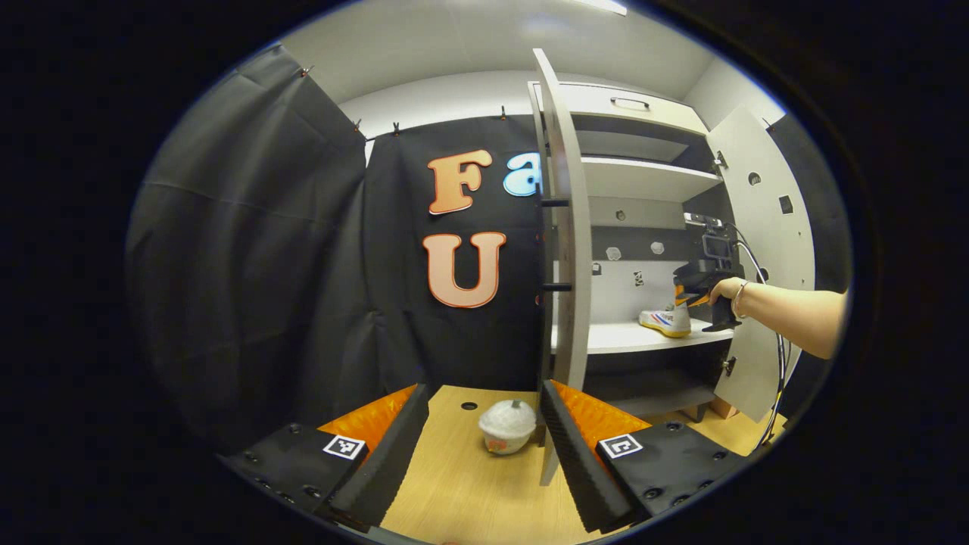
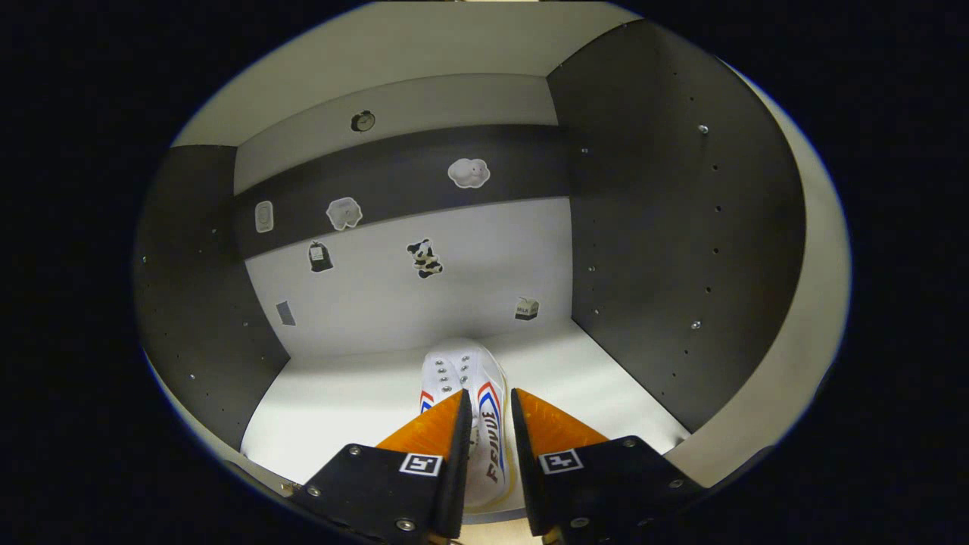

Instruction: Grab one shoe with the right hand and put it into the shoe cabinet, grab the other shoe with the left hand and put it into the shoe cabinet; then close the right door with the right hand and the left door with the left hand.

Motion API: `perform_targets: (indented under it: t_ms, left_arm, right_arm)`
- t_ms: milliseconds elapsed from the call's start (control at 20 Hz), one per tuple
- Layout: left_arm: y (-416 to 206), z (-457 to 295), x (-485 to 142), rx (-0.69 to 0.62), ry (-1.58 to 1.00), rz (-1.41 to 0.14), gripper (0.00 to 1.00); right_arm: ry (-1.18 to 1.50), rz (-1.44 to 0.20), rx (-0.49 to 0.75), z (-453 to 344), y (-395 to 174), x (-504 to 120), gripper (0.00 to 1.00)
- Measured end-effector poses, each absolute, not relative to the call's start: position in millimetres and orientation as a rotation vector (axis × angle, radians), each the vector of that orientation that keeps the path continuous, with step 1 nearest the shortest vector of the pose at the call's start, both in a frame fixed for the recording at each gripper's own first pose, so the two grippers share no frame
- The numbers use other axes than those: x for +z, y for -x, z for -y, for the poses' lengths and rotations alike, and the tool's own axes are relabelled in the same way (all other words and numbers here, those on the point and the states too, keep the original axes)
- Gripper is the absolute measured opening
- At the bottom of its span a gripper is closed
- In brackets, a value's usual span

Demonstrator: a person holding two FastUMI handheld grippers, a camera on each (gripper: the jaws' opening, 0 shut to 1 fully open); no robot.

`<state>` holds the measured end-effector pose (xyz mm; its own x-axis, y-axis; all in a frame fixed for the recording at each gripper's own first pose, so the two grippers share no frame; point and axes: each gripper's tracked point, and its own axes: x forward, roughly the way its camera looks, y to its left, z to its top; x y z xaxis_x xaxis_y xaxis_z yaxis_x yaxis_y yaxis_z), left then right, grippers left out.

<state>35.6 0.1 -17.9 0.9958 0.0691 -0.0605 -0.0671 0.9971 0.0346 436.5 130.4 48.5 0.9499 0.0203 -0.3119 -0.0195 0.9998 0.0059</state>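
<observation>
Right gripper (image 2: 488, 424) was seen inside shoe cabinet (image 2: 643, 227), jaws closed narrow on first shoe (image 2: 465, 378), sole resting on shelf (image 2: 341, 401). Left gripper (image 1: 484, 439) was held wide open, nothing gripped, above floor (image 1: 454, 484); second shoe (image 1: 507, 426) lay between its fingers at 12 o'clock, untouched. Left door (image 1: 564, 227) was seen edge-on, just beyond right finger.

Risks judged: shoe dragged back out if release incomplete; left door struck by left gripper during reach. Open shelf room was noted at 9 o'clock of placed shoe; cabinet wall near at 3 o'clock.
</observation>
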Motion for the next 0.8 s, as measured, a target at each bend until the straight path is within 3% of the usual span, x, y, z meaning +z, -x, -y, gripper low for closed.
perform_targets:
  t_ms: [50, 300, 400, 500, 800]
  left_arm:
    - [-37, 8, -20, 0.051, -0.029, -0.065, 0.94]
    - [-34, 43, -32, -0.017, -0.007, -0.077, 0.94]
    - [-33, 58, -39, -0.044, 0.004, -0.091, 0.94]
    - [-35, 73, -48, -0.072, 0.013, -0.102, 0.94]
    - [-50, 117, -94, -0.15, 0.004, -0.147, 0.96]
  right_arm:
    - [0.002, -0.302, 0.03, -129, -425, 50, 0.36]
    - [0.015, -0.205, 0.048, -109, -357, 59, 0.79]
    - [0.027, -0.171, 0.063, -101, -326, 61, 0.87]
    - [0.05, -0.154, 0.075, -91, -293, 58, 0.93]
    - [0.026, -0.131, 0.098, -67, -203, 42, 0.92]
